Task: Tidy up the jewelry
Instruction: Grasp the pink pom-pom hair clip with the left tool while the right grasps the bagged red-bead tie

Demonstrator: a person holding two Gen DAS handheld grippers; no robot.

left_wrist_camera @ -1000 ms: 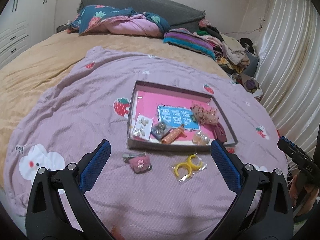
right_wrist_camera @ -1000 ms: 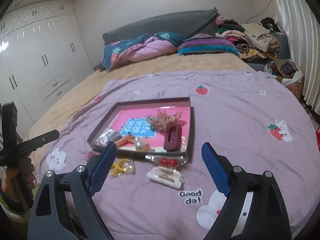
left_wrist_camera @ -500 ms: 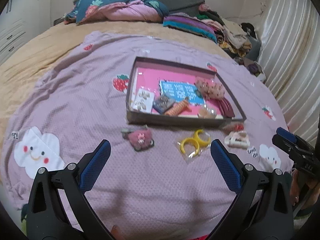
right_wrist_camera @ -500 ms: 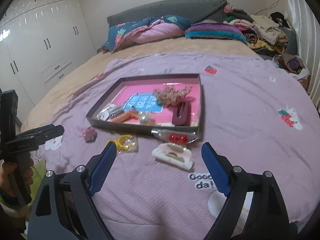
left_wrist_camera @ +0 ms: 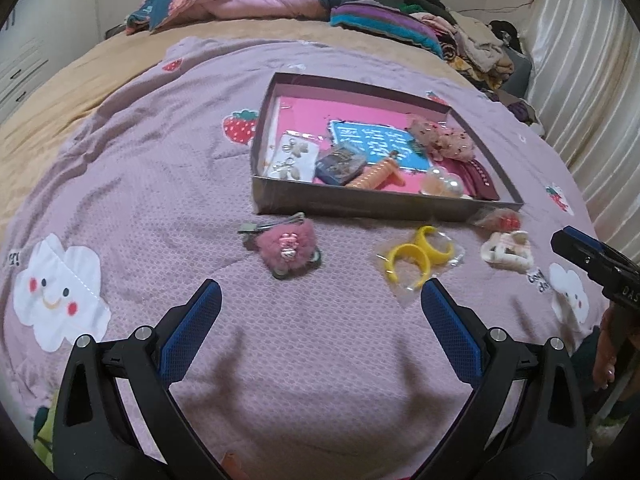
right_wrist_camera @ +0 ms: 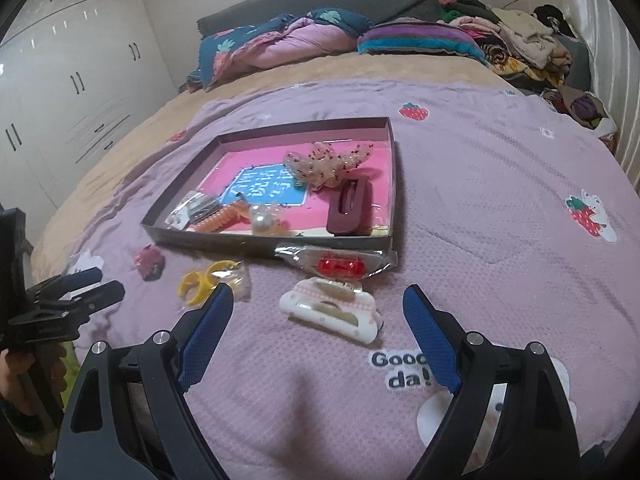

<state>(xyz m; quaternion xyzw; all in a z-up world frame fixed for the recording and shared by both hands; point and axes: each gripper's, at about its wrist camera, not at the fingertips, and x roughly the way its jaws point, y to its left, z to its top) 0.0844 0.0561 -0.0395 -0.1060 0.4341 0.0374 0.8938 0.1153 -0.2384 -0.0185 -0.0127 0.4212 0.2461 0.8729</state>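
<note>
White and pink, the hair clip (right_wrist_camera: 330, 312) lies on the purple blanket (right_wrist_camera: 500, 208), just in front of the box (right_wrist_camera: 276, 246) and apart from it. It looks hard and light, maybe a bit slippery, so a grab across its long sides should work best. A red clip in a shiny bag (right_wrist_camera: 340, 266) touches the front wall of the box. The yellow rings (left_wrist_camera: 416, 254) and a fluffy pink clip (left_wrist_camera: 286, 244) lie near the box too. The right gripper (right_wrist_camera: 318, 314) hangs over the white clip with its fingers spread wide, holding nothing. The left gripper (left_wrist_camera: 320, 304) is wide open and empty too.
</note>
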